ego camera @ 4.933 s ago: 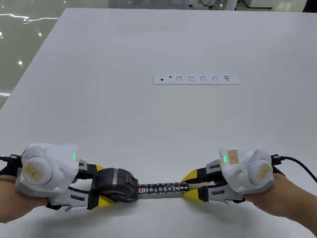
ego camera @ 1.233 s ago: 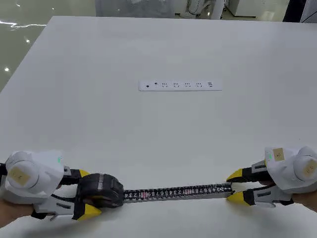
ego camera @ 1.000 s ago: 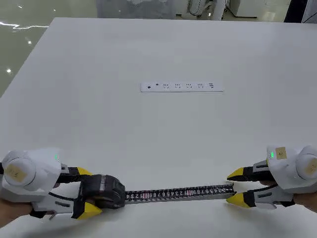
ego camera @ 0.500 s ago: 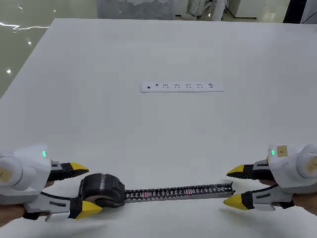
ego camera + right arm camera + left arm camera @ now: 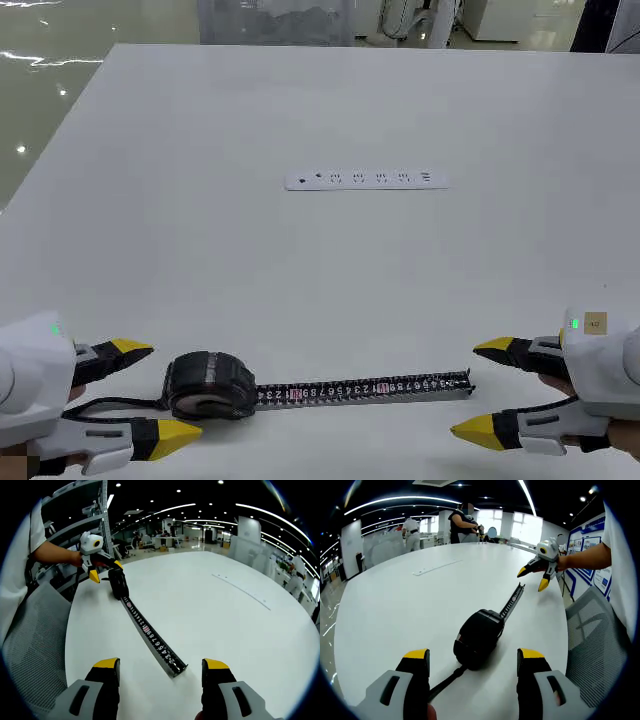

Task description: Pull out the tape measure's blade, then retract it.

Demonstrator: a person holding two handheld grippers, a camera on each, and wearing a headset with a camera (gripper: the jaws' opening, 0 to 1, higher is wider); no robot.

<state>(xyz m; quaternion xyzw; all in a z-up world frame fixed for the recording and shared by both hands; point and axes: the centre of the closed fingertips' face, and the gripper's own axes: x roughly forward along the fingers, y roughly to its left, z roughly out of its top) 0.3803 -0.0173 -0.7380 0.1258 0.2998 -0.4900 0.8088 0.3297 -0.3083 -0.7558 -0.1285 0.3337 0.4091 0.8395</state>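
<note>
A black tape measure (image 5: 208,385) lies on the white table (image 5: 300,270) near its front edge, with its blade (image 5: 365,388) pulled out flat to the right. My left gripper (image 5: 150,392) stands open just left of the case, touching nothing. The case (image 5: 479,636) lies a little ahead of its yellow-tipped fingers (image 5: 416,656). My right gripper (image 5: 488,390) is open just right of the blade's hooked end (image 5: 467,380). That end (image 5: 177,668) lies free on the table between and ahead of the right fingertips (image 5: 106,664). A thin black strap (image 5: 125,405) trails from the case to the left.
A white power strip (image 5: 366,180) lies flat in the middle of the table, well beyond the tape. People stand at the far side of the room (image 5: 462,522). A grey mesh chair (image 5: 35,630) stands beside the table's edge.
Both grippers have opened and drawn back: the left let go of the case, the right let go of the blade's end. The blade stays pulled out on the table.
</note>
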